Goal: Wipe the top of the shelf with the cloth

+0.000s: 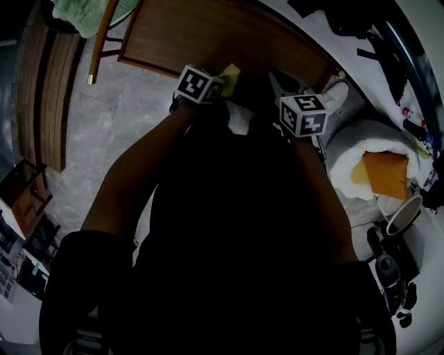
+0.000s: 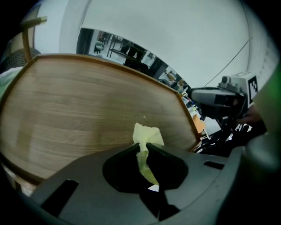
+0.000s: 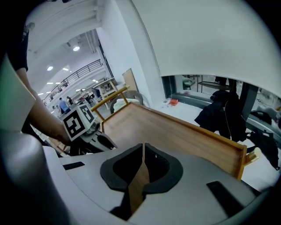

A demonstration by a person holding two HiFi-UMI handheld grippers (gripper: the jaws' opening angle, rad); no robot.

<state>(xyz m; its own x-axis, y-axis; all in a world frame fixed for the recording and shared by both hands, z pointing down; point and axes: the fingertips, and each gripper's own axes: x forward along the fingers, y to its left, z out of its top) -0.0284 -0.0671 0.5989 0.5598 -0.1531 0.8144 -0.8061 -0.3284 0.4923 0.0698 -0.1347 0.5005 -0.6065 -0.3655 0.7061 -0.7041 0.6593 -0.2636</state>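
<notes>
The wooden shelf top (image 1: 208, 35) lies ahead of me, wide and bare in the left gripper view (image 2: 83, 110). A small yellow-green cloth (image 2: 147, 136) sticks up from between the jaws of my left gripper (image 2: 142, 147), which is shut on it just above the wood. From the head view the cloth (image 1: 230, 75) shows beside the left gripper (image 1: 216, 87) at the shelf's near edge. My right gripper (image 3: 143, 149) hovers over the same shelf (image 3: 175, 132), jaws closed together with nothing between them; in the head view the right gripper (image 1: 283, 87) is to the right of the left one.
A chair with a green cushion (image 1: 87, 15) stands at the far left of the shelf. A white bag with an orange item (image 1: 381, 170) and a cup (image 1: 406, 215) lie at my right. Dark clothes (image 3: 224, 116) hang beyond the shelf's raised rim (image 3: 210, 134).
</notes>
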